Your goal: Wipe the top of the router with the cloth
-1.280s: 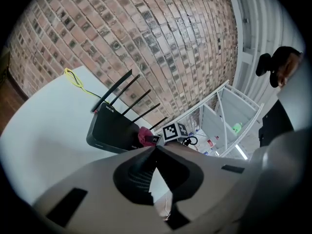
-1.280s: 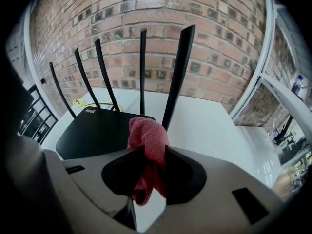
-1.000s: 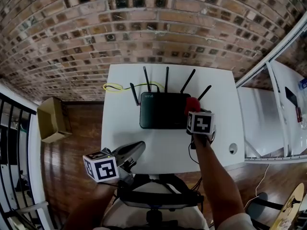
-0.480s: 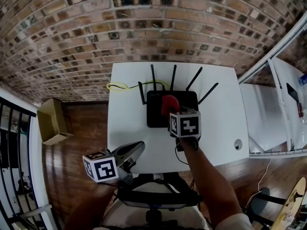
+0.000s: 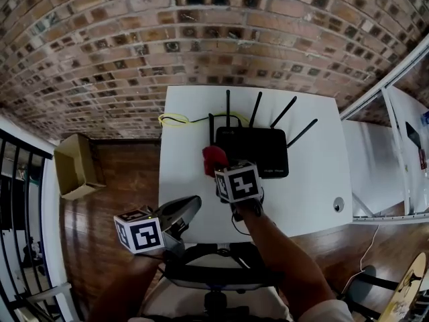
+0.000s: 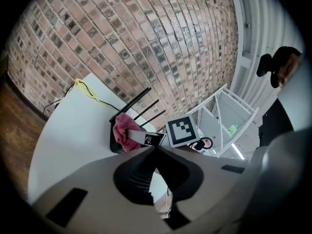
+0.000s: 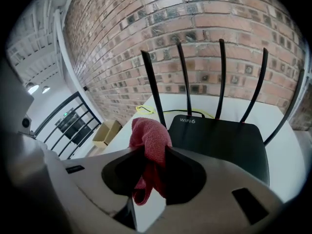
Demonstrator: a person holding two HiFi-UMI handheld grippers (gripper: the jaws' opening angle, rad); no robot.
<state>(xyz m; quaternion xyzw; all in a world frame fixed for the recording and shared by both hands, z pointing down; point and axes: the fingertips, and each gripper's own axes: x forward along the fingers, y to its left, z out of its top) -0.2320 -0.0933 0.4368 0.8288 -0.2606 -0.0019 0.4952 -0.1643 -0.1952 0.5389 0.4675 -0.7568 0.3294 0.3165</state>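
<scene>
Right tongs (image 7: 154,152) clamp the cloth (image 7: 151,130) beside the router's (image 7: 219,140) left edge.

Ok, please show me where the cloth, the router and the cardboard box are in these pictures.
cloth (image 7: 148,135), right gripper view, on its bunched upper fold
router (image 7: 219,140), right gripper view, on its flat black top
cardboard box (image 5: 75,166), head view, on its open middle
</scene>
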